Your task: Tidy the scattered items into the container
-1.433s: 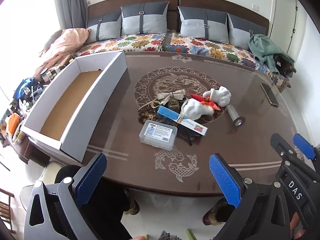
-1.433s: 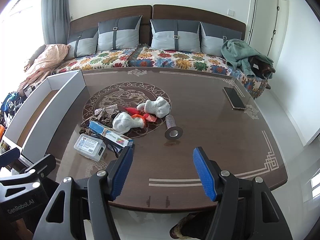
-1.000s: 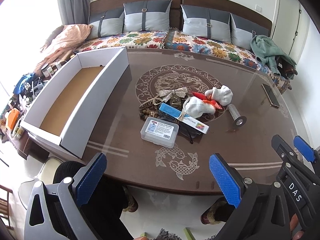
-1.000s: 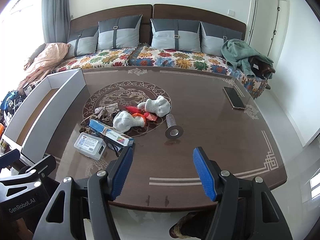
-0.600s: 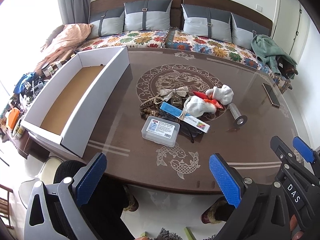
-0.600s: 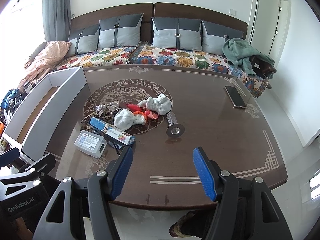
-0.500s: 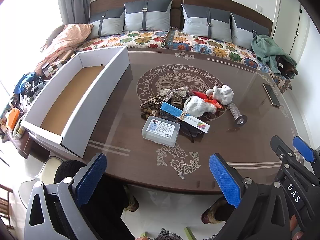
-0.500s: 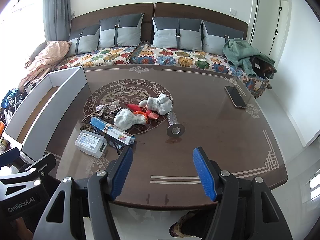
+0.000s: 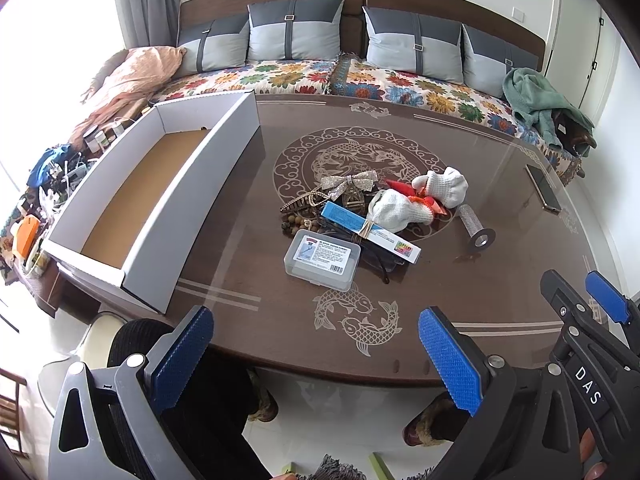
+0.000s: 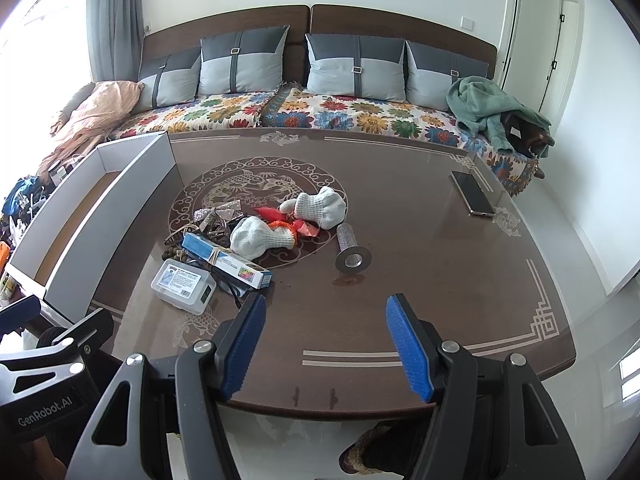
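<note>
While both the left gripper (image 9: 312, 344) & right gripper (image 10: 324, 340) hang wide open w/ nothing held, the clear plastic case (image 9: 322, 259) sits well ahead of the left fingers, prob. light, rigid, slick: pinch across its short sides; box (image 9: 152, 216) is left of it.

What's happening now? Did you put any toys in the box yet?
Left tool open, empty. Right tool open, empty. White box holds nothing; pile with clear case sits mid-table. Nothing blocking.
</note>
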